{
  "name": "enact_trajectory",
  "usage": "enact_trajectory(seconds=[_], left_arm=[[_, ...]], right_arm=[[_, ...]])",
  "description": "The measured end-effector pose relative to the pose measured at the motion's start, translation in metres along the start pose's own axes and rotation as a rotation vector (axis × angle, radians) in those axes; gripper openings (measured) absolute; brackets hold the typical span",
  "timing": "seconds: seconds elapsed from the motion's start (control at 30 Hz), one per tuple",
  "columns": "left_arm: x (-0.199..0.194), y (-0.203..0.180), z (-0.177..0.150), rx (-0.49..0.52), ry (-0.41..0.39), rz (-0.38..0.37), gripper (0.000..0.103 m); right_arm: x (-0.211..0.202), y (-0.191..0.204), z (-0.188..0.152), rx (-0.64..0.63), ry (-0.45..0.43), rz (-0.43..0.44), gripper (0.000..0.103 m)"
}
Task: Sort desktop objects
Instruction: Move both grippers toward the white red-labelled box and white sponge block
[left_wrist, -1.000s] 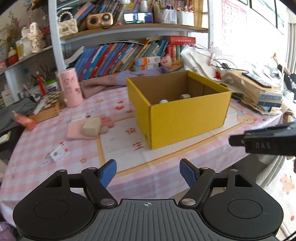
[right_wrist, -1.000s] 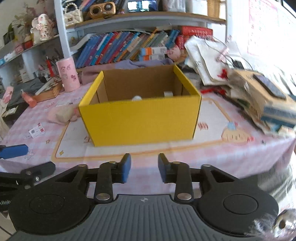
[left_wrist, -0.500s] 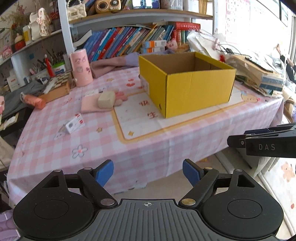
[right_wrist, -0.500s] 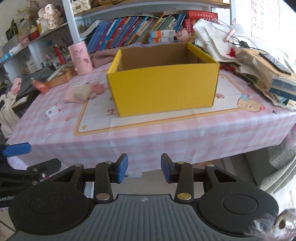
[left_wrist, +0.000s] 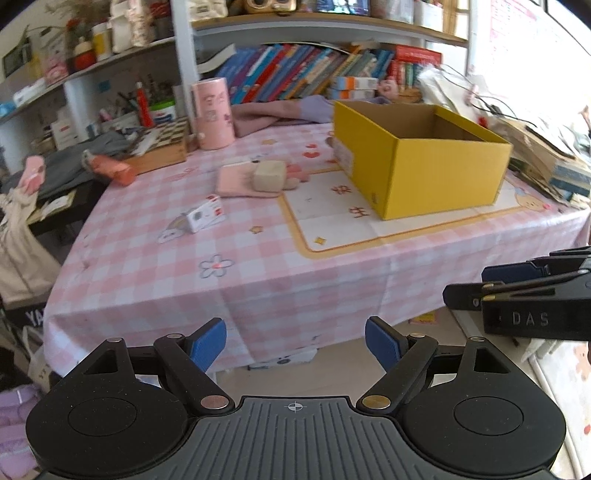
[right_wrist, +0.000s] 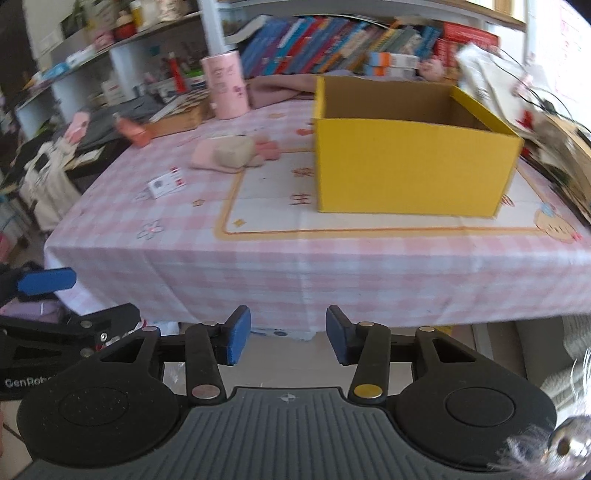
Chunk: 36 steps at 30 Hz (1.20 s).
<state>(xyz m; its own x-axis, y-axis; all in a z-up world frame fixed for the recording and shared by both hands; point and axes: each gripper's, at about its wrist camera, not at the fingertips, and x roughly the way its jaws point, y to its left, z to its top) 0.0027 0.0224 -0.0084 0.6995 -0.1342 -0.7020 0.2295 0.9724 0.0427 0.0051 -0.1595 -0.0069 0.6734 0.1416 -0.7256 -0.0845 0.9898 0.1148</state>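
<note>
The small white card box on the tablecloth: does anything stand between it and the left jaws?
Nothing visible does. The small white card box lies alone on the tablecloth; the open left gripper is off the table's near edge, with only bare cloth between.

One yellow box (left_wrist: 424, 162), one pink cup (left_wrist: 212, 110), one small card box (left_wrist: 205, 218), two grippers (left_wrist: 295, 341) (right_wrist: 288, 332).

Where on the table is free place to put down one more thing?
Bare cloth runs along the near edge, in front of the yellow box and the small white card box. It is crowded behind: the pink cup, the chessboard box and the book pile on the right.
</note>
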Motion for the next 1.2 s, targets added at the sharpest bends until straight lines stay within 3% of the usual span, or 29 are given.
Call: enact_trajectory(seconds=[0.47, 1.2], left_arm=[[-0.005, 0.034, 0.003, -0.073, -0.055, 0.060, 0.085], [0.009, 0.051, 0.012, -0.081, -0.092, 0.061, 0.085]], right_arm=[[0.005, 0.047, 0.014, -0.192, -0.055, 0.043, 0.050], [0.028, 0.067, 0.036, -0.247, -0.079, 0.052, 0.051]])
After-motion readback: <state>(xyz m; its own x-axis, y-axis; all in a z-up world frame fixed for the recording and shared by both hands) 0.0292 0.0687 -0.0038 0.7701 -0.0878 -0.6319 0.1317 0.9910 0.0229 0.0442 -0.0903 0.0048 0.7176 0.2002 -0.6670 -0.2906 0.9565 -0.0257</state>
